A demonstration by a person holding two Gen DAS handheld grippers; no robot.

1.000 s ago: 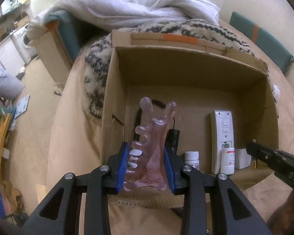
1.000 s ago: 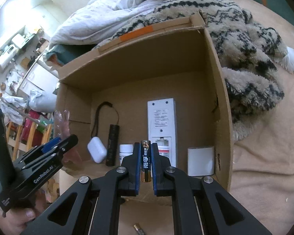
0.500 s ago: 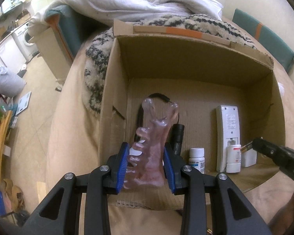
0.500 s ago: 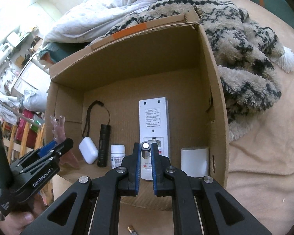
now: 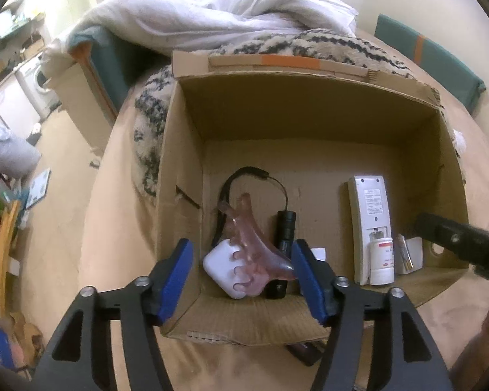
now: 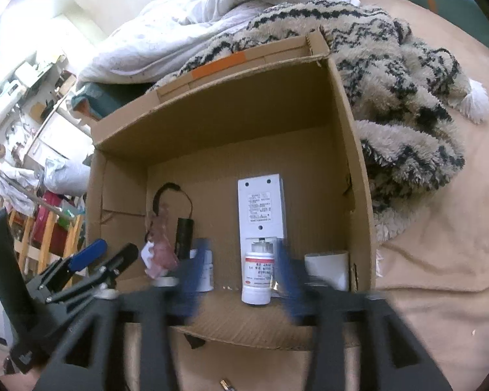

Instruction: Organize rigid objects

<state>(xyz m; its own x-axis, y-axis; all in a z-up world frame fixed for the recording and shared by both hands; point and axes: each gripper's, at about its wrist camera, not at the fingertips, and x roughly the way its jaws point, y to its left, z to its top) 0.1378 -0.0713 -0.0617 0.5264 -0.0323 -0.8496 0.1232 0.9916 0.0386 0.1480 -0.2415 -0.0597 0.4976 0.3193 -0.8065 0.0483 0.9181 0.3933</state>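
Note:
An open cardboard box (image 5: pixel 179 163) (image 6: pixel 352 130) rests on the bed. My left gripper (image 5: pixel 243 280) (image 6: pixel 111 254) hangs over its near left corner, jaws opening. The pink comb-shaped tool (image 5: pixel 254 247) (image 6: pixel 161 247) lies loose below them, resting on a white earbud case (image 5: pixel 218 267) beside a black flashlight (image 5: pixel 285 228) (image 6: pixel 184 231). My right gripper (image 6: pixel 241 277) is blurred, its jaws opening with nothing pressed between the pads. A white pill bottle (image 6: pixel 257 273) (image 5: pixel 381 260) stands beyond them against the white remote (image 6: pixel 260 205) (image 5: pixel 370 215). A slim battery (image 5: pixel 404 254) leans on a small white box (image 5: pixel 415 254).
A patterned fleece blanket (image 6: pixel 407 91) and a white duvet (image 5: pixel 212 16) lie behind and to the right of the box. A loose battery (image 6: pixel 225 384) sits on the beige sheet near me. A dark object (image 5: pixel 304 352) pokes out under the box's front edge. The room's floor drops off at left.
The left jaws opened and the pink tool dropped onto the white case in the box. The right jaws opened and the battery they held is gone from between them.

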